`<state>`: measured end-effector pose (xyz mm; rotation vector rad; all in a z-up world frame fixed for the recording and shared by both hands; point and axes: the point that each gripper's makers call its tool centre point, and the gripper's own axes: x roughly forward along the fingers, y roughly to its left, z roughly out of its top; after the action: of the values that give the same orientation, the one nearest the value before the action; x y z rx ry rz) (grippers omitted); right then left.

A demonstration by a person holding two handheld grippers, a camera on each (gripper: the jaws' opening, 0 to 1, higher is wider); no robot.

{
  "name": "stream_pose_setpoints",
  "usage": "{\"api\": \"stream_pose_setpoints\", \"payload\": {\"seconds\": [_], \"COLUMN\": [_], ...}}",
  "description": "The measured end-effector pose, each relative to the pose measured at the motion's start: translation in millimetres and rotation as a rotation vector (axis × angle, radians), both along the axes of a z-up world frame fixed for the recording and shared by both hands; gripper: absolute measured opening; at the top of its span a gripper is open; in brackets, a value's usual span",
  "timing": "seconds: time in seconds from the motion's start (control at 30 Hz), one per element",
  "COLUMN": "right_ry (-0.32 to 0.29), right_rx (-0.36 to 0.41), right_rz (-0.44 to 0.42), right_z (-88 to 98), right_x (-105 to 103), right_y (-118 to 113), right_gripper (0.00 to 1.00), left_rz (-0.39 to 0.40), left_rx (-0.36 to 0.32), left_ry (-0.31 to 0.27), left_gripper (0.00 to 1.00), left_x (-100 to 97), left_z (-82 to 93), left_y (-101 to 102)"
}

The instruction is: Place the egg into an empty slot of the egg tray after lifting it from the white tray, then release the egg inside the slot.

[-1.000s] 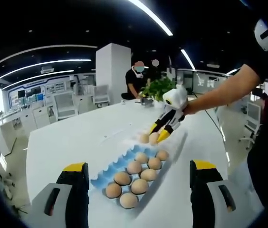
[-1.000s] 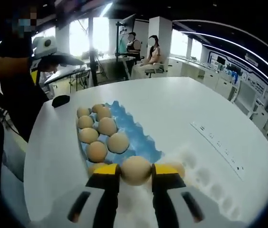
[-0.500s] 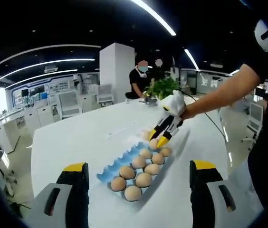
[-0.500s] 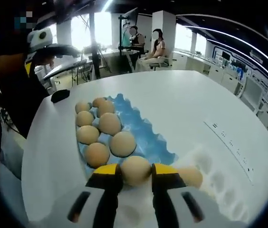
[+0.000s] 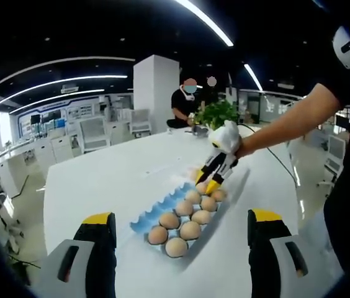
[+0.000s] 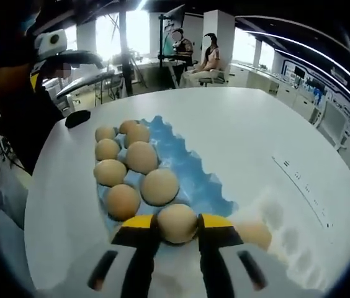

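The right gripper (image 6: 176,231) has its fingers clamped on an egg (image 6: 177,223), held over the near end of the blue egg tray (image 6: 193,180), beside the white tray (image 6: 274,236). The step in hand looks like carrying it to a slot. Next it needs lowering into an empty slot, then the fingers opened. The left gripper (image 5: 180,239) hangs back over the surface (image 5: 100,180), fingers apart, holding nothing.

A white table (image 6: 237,143) carries a blue egg tray (image 6: 187,177), a white tray (image 6: 280,233) and a black object (image 6: 77,118).
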<state>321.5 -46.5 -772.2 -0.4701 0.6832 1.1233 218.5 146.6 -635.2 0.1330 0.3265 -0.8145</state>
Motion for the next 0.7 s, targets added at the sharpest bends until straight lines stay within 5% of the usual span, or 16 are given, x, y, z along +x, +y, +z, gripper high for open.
{"api": "stream_pose_setpoints", "payload": {"seconds": [0.7], "right_ry": [-0.021], "right_rx": [0.047], "right_rz": [-0.031], "right_z": [18.8], "right_x": [1], "right_y": [-15], "right_gripper": [0.29], "left_rz": [-0.012], "left_rx": [-0.004], "left_ry": [-0.009], "left_gripper": [0.9], "left_x": [2.8], "left_z": [5.9], "left_y": [-8]}}
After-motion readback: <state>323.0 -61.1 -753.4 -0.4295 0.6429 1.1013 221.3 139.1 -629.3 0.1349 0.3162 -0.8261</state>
